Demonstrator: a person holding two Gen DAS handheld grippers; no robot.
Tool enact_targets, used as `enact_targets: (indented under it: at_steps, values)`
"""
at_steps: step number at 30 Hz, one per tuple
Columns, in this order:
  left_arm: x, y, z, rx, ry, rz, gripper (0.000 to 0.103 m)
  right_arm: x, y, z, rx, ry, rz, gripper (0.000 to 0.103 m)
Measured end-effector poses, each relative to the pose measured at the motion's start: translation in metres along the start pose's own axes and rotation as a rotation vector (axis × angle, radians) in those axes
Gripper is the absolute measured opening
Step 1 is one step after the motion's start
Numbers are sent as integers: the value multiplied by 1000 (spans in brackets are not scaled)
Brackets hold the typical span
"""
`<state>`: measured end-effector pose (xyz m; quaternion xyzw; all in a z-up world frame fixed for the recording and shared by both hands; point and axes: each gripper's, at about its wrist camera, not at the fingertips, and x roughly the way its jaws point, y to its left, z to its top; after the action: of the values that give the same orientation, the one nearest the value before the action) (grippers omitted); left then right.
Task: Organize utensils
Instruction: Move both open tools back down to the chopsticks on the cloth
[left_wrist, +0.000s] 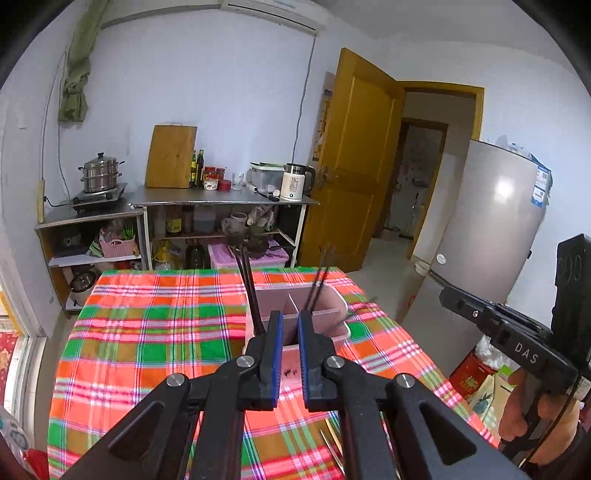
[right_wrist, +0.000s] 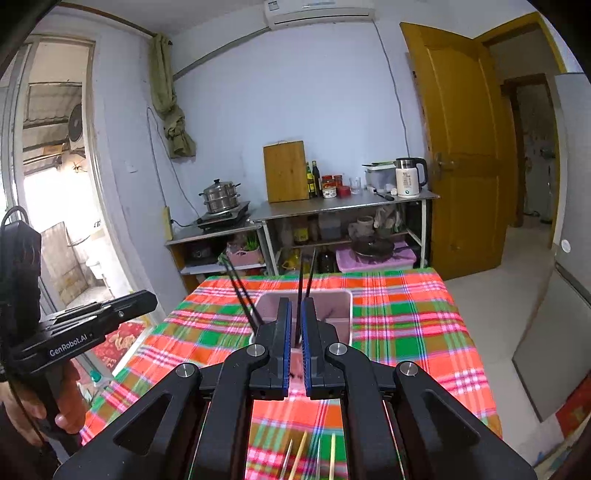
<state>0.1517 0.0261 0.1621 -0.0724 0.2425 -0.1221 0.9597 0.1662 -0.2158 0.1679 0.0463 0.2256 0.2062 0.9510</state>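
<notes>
Utensils are split between two places on your table. Two pairs of dark chopsticks (left_wrist: 247, 284) stand leaning in the pale pink organizer box (left_wrist: 334, 301), which sits on the plaid tablecloth (left_wrist: 155, 325) straight ahead at 12 o'clock from your left gripper (left_wrist: 290, 325). One pair leans out toward 11 o'clock, the other (left_wrist: 318, 286) toward 1 o'clock, and a divider splits the box into compartments. Which compartment each pair stands in you cannot tell from here.

From your right wrist view the same box (right_wrist: 341, 301) lies at 12 o'clock just beyond the right gripper (right_wrist: 296, 314), with one dark pair (right_wrist: 240, 291) slanting to 11 o'clock and the other (right_wrist: 306, 280) rising nearly upright behind the fingertips.

More utensils lie flat on the cloth near you. Several light wooden sticks (right_wrist: 299, 456) show at 6 o'clock under the right gripper, and a thin pale utensil (left_wrist: 330, 443) lies at 6 o'clock beneath the left one.

Your left gripper's jaws are drawn almost together, only a narrow slit between the blue pads (left_wrist: 275, 347), and nothing is clamped in them. Your right gripper's jaws are likewise closed to a slim gap and hold nothing; the chopsticks seen through the gap are behind it in the box.

Your right hand (left_wrist: 535, 417) grips its handle at 4 o'clock in the left view; your left hand (right_wrist: 40, 402) shows at 8 o'clock in the right view.
</notes>
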Motion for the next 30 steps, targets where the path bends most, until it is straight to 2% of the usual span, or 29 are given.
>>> enact_targets:
  at_steps: [13, 30]
  values:
    - [-16, -14, -81, -23, 80, -25, 7, -34, -1, -53, 10, 40, -12, 5]
    - [11, -12, -117, -51, 185, -41, 7, -21, -10, -92, 20, 123, 0, 5]
